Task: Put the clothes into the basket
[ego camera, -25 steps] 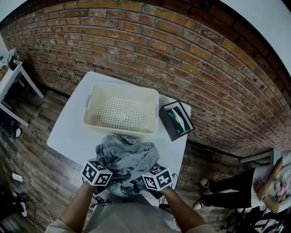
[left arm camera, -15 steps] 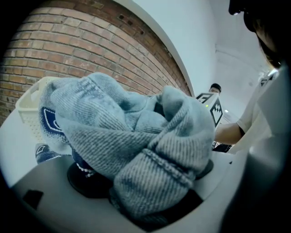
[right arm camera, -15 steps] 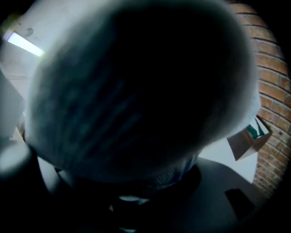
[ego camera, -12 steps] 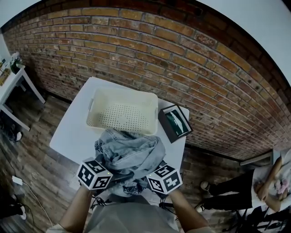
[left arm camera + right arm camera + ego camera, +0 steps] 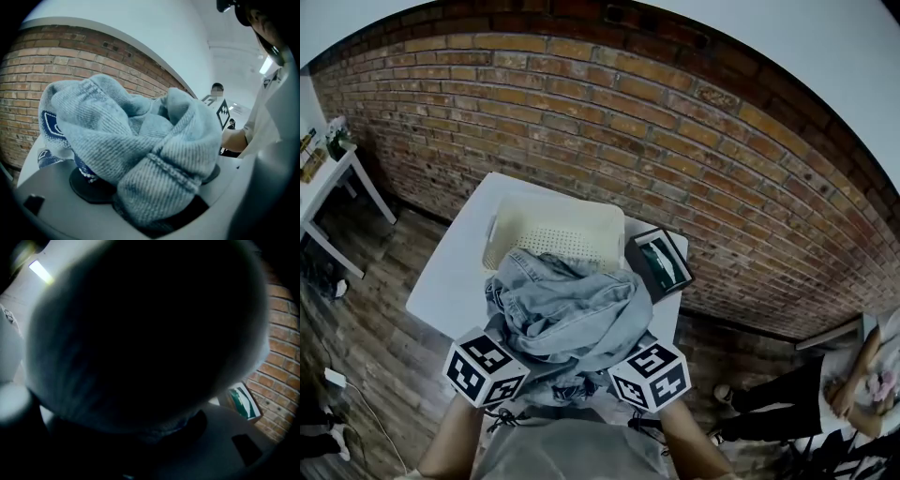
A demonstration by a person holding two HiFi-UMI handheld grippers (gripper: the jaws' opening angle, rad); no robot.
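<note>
A red brick wall point(image 5: 675, 122) stands above dark wooden floorboards point(image 5: 366, 319).

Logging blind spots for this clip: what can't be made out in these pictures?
Right claw jaws: right gripper view, denim clothes lie dark over the lens.
Basket near half: head view, covered by the lifted denim.
Left claw jaw tips: left gripper view, buried in denim.
Box contents: head view, too small to name.

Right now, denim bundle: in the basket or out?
Out. The denim bundle is bunched in the left claw and right claw, covering the basket near rim in the head view; its visible perforated floor is bare.
</note>
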